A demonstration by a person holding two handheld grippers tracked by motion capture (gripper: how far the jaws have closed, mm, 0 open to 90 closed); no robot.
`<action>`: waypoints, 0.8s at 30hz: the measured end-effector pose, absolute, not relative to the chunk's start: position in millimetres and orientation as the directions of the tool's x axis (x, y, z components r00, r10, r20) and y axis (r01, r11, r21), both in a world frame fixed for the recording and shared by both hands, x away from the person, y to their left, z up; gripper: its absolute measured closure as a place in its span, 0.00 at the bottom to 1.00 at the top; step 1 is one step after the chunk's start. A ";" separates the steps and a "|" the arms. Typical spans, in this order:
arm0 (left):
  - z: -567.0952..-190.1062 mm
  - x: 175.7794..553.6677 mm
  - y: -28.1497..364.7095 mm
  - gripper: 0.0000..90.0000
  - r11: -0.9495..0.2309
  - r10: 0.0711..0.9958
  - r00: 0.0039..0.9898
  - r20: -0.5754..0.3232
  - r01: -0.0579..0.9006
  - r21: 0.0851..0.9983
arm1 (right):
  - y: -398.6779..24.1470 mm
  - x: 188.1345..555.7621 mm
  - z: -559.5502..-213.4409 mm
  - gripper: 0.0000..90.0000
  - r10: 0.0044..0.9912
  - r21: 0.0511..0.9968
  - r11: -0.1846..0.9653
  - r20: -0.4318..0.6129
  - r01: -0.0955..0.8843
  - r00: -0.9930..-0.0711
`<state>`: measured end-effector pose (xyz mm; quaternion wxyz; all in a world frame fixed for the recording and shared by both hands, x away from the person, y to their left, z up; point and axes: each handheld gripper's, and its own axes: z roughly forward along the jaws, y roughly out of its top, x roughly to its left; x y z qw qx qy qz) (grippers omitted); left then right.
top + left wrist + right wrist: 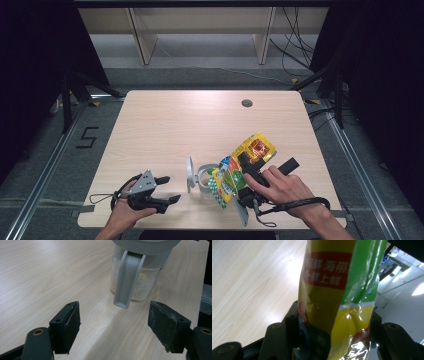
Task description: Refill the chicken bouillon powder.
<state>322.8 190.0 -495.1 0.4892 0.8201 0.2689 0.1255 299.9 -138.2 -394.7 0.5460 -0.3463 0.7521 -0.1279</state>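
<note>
My right gripper (235,184) is clamped on the yellow-green foil seasoning packet (239,167), w/ the packet tilted over the clear glass jar (206,178), which sits just left of its jaws, grey flip lid (190,174) swung up. Left gripper (167,190) rests on the table w/ jaws apart, nothing between, jar straight ahead of it. I judge I'm pouring: keep the packet mouth above the jar opening, tip slowly, don't squeeze harder. Left could steady the jar if it slides.
</note>
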 end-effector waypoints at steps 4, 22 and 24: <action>-495.7 322.3 189.5 0.28 -0.361 0.570 0.818 -0.077 0.334 0.871 | -137.8 296.4 -394.5 0.53 -0.651 -0.558 0.734 -0.739 -0.387 -0.170; -495.3 322.4 189.9 0.28 -0.365 0.570 0.818 -0.073 0.332 0.870 | -138.1 298.1 -390.2 0.53 -0.641 -0.537 0.749 -0.736 -0.388 -0.219; -495.3 322.8 190.4 0.28 -0.371 0.571 0.818 -0.068 0.332 0.867 | -139.3 296.5 -390.8 0.53 -0.607 -0.508 0.779 -0.757 -0.369 -0.239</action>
